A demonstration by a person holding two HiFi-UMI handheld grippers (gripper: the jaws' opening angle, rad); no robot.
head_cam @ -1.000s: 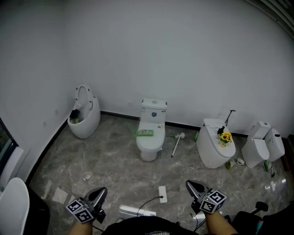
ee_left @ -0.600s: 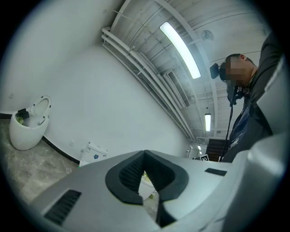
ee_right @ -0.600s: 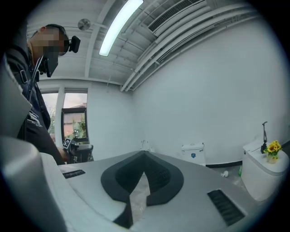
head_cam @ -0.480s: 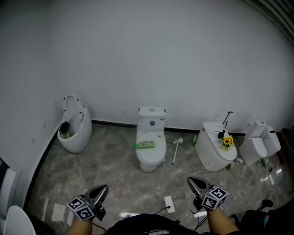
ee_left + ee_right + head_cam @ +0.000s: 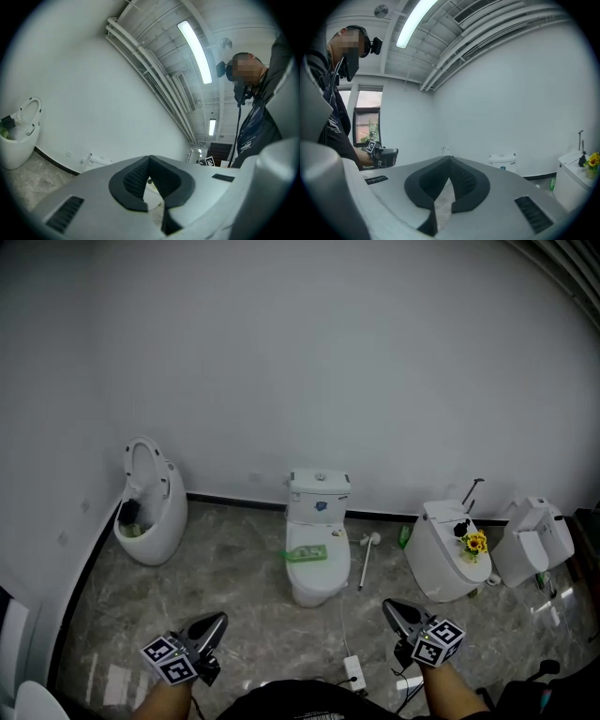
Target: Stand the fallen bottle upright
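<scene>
Both tools are clenched on nothing, the pads of each meeting at the tips. Our left tool (image 5: pixel 217 620) and our right tool (image 5: pixel 389 607) sit low in the head view, well apart from each other, and point toward the white wall (image 5: pixel 309 371).

Across the grey marble floor (image 5: pixel 234 568) we see 3 main white fixtures along that wall: a tilted open bowl (image 5: pixel 150 521) at the left, a middle toilet (image 5: pixel 319 582) with its lid closed, and a right toilet (image 5: pixel 445 563) carrying yellow flowers (image 5: pixel 475 543).

We cannot single out the fallen bottle for certain. 1 green object (image 5: pixel 307 554) lies flat on the middle toilet's lid, too small for us to say what it is. 1 small green bottle (image 5: pixel 405 536) is on the floor by the wall, just beside the right toilet. Both are well apart from our tools.

Between the 2 toilets a white brush (image 5: pixel 364 559) lies on the floor. A white power strip (image 5: pixel 353 671) lies on the floor between our tools.
</scene>
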